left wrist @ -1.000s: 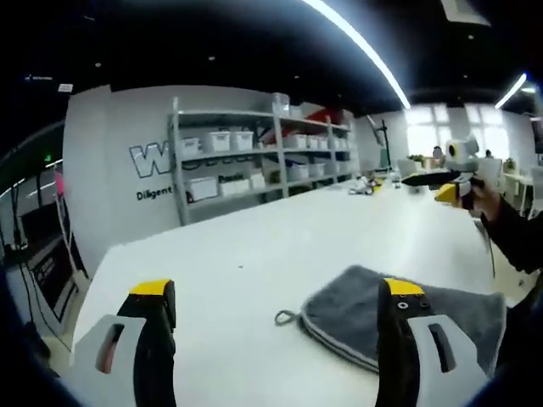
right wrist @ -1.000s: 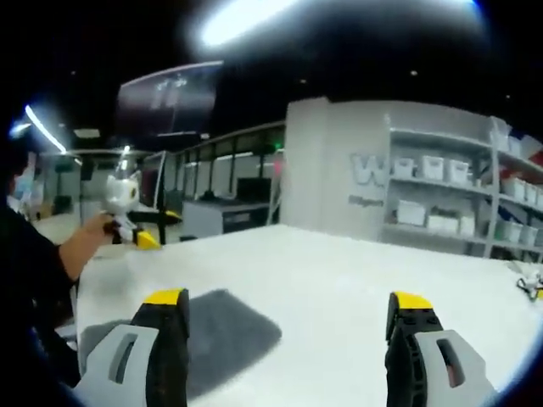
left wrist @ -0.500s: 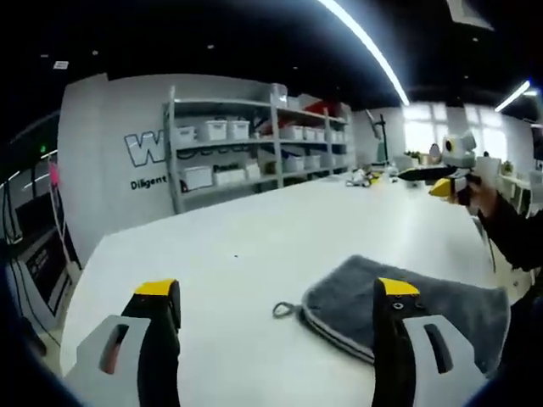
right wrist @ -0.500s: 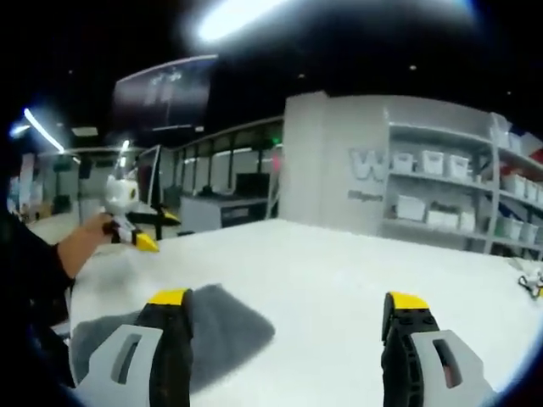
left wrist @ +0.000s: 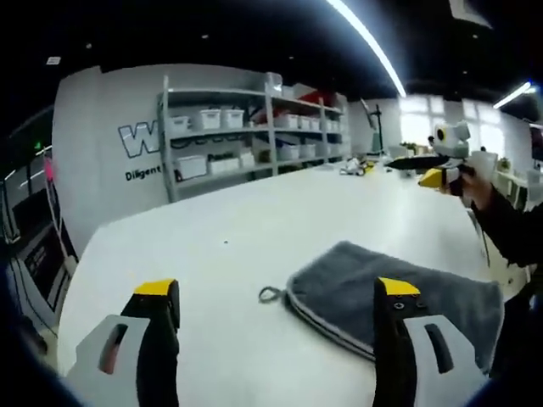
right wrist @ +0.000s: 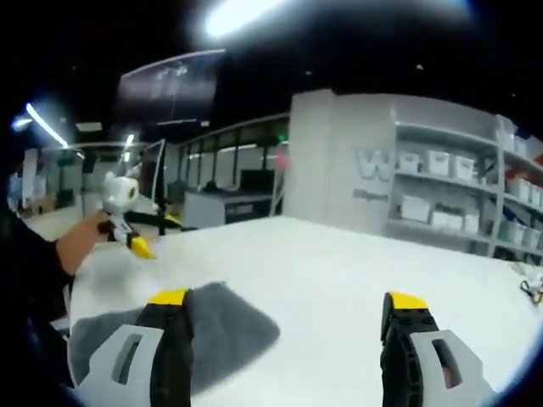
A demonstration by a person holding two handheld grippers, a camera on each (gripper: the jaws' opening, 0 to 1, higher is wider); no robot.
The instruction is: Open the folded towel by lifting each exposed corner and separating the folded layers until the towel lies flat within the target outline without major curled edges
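Observation:
A folded grey towel (left wrist: 373, 292) lies on the white table (left wrist: 254, 237), with a small hanging loop (left wrist: 270, 295) at its near-left corner. My left gripper (left wrist: 276, 297) is open above the table, its right jaw over the towel's edge, nothing held. In the right gripper view the same towel (right wrist: 225, 326) lies at lower left, partly behind the left jaw. My right gripper (right wrist: 288, 305) is open and holds nothing. The right gripper (left wrist: 441, 165) also appears held up at the far right of the left gripper view, and the left gripper (right wrist: 127, 222) at the left of the right gripper view.
Grey shelving (left wrist: 246, 140) with white bins stands against the back wall beyond the table. Small objects (left wrist: 356, 168) lie at the table's far end. A person's dark sleeve (left wrist: 509, 233) reaches in from the right. A monitor (right wrist: 157, 182) stands at the back left.
The left gripper's view has tilted down and drawn slightly closer, so the towel looks larger. The right gripper's view has barely shifted. The towel itself has not moved.

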